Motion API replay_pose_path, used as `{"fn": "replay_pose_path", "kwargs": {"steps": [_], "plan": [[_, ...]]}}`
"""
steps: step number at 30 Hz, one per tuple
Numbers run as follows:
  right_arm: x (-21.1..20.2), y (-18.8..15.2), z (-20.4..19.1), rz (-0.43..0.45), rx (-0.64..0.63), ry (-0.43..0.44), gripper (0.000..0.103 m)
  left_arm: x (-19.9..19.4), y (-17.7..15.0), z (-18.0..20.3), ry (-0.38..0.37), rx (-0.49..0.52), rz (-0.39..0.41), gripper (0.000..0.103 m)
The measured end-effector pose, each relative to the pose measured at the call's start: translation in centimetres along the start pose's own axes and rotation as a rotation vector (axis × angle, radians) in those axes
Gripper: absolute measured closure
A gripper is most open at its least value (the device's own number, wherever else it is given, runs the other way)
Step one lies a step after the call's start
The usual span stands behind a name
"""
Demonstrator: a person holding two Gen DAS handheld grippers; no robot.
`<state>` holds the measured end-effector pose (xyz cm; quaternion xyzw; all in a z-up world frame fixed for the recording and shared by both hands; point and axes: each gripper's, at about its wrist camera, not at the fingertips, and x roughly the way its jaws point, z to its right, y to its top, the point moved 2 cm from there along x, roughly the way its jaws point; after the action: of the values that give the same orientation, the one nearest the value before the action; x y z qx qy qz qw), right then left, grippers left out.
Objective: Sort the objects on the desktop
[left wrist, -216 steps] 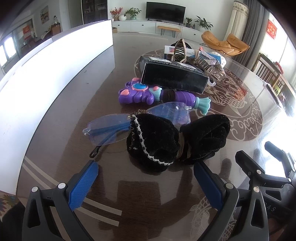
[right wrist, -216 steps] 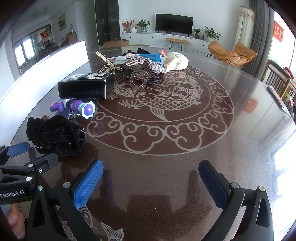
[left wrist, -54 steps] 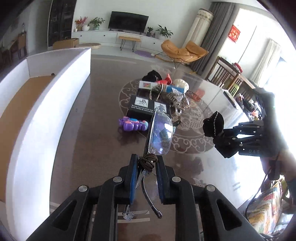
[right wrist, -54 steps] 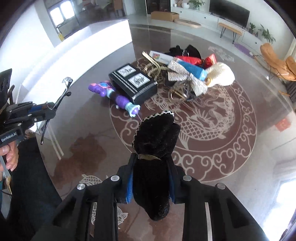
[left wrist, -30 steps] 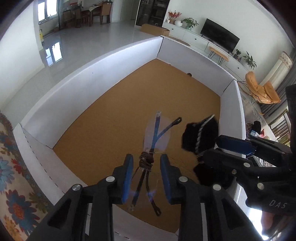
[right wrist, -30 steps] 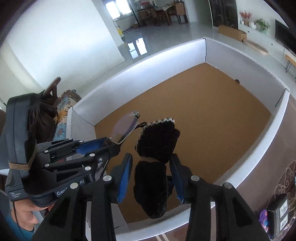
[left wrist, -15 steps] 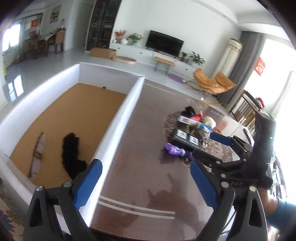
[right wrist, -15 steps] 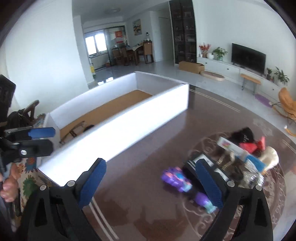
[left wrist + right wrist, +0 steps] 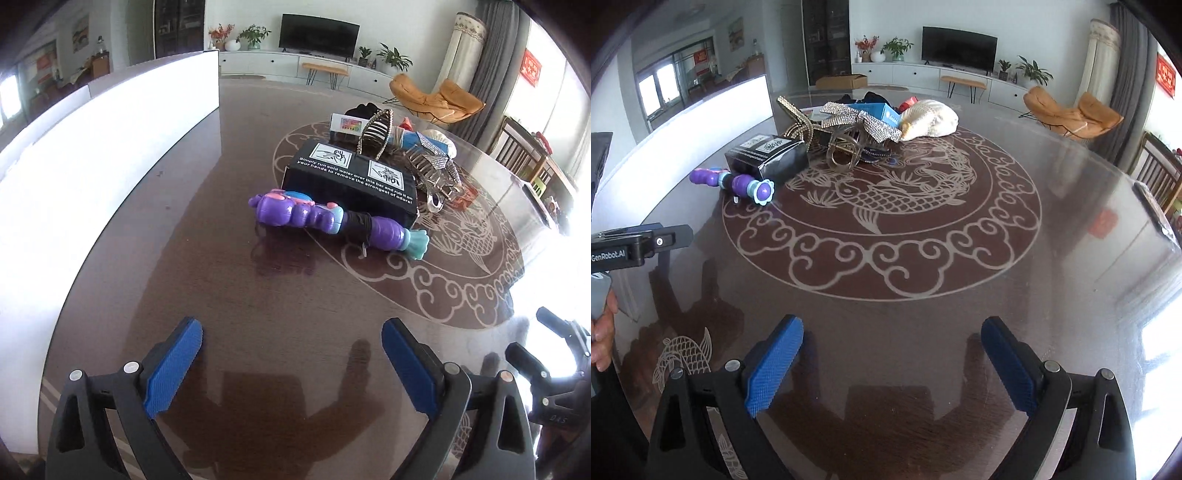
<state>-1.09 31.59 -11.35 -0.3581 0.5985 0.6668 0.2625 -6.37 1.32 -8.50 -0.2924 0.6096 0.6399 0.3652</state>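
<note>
Purple toy (image 9: 334,221) beyond left gripper (image 9: 291,345)

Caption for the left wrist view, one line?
Open left gripper over the table, facing the purple toy and black box.

"GenRobot.AI" on left tongs (image 9: 639,245)

Both wrist cams sit low over near edge of table (image 9: 229,122), tilted down, facing TV wall. Left cam hugs white tray (image 9: 110,122) side. Both catch purple toy (image 9: 332,221), black box (image 9: 768,157), far clutter.
</note>
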Motion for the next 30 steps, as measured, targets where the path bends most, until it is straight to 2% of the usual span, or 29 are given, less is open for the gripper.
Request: {"fn": "replay_pose_path", "kwargs": {"steps": [3, 30], "plan": [[0.8, 0.5, -0.3, -0.029, 0.004, 0.005, 0.0, 0.8, 0.3, 0.7, 0.061, 0.064, 0.013, 0.0], [1.2, 0.5, -0.3, -0.04, 0.018, 0.002, 0.0, 1.2, 0.9, 0.1, 0.074, 0.055, 0.023, 0.0]]}}
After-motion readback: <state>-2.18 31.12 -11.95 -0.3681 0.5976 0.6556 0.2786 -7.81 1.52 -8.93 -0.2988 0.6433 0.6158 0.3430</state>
